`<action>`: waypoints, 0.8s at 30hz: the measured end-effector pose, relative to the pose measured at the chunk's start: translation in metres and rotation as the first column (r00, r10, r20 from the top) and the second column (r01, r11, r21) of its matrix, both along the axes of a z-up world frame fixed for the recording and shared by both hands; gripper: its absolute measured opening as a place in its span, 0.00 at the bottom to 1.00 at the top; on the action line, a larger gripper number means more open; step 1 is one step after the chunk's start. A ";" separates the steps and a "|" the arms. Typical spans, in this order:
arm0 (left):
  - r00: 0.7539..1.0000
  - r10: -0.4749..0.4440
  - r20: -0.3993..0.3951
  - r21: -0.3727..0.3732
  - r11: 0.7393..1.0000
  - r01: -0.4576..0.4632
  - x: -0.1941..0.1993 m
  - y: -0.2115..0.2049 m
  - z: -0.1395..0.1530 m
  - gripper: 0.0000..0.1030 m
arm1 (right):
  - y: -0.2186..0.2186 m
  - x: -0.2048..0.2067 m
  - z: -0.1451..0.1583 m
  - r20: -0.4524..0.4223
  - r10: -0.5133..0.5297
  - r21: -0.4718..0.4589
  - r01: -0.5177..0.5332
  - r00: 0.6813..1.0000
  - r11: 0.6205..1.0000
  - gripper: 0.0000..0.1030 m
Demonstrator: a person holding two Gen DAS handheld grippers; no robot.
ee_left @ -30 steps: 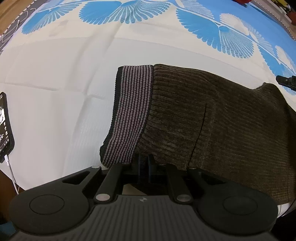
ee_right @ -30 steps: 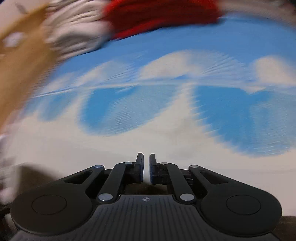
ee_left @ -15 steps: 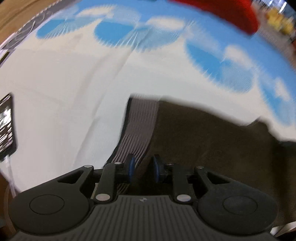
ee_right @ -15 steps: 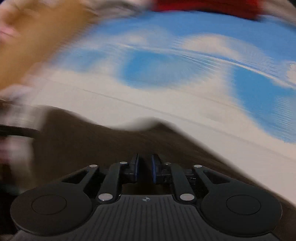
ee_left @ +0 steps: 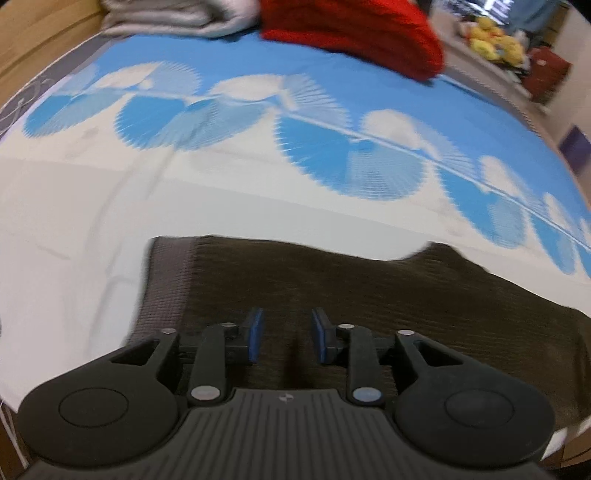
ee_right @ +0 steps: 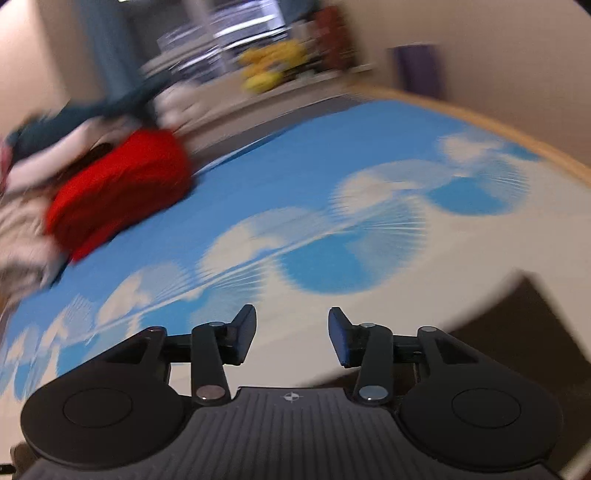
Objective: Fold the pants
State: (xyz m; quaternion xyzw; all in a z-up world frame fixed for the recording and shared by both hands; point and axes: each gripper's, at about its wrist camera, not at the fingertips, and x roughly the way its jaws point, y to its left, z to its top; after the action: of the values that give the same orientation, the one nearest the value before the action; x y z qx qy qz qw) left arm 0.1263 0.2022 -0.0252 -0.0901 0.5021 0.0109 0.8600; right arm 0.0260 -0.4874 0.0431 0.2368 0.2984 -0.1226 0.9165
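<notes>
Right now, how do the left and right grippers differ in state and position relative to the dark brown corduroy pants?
The left gripper hovers over the dark brown corduroy pants; the right gripper points at the blue-and-white fan-patterned sheet, pants only at its right edge. The right jaws gape wider than the left's. Both are open and hold nothing.

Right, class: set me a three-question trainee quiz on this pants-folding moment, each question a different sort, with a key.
1. True or false: the left gripper is clamped on the pants.
2. Which lies beyond the pants on the bedsheet? A red garment; B green towel; C black shoe.
3. Fill in: the right gripper has its jaws ____.

Key: 1 false; 2 A; 3 open.
</notes>
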 end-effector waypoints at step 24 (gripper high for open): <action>0.978 -0.203 -0.042 0.183 0.961 0.208 0.008 -0.086 -0.020 0.43 | -0.149 -0.131 -0.152 -0.345 -0.437 0.434 0.554 0.831 0.711 0.50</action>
State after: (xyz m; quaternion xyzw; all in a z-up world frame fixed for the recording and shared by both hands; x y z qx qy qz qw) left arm 0.1341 0.1160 -0.0449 0.0436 0.5151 -0.0305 0.8555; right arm -0.1054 -0.6363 -0.1090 0.5302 0.3431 -0.3055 0.7126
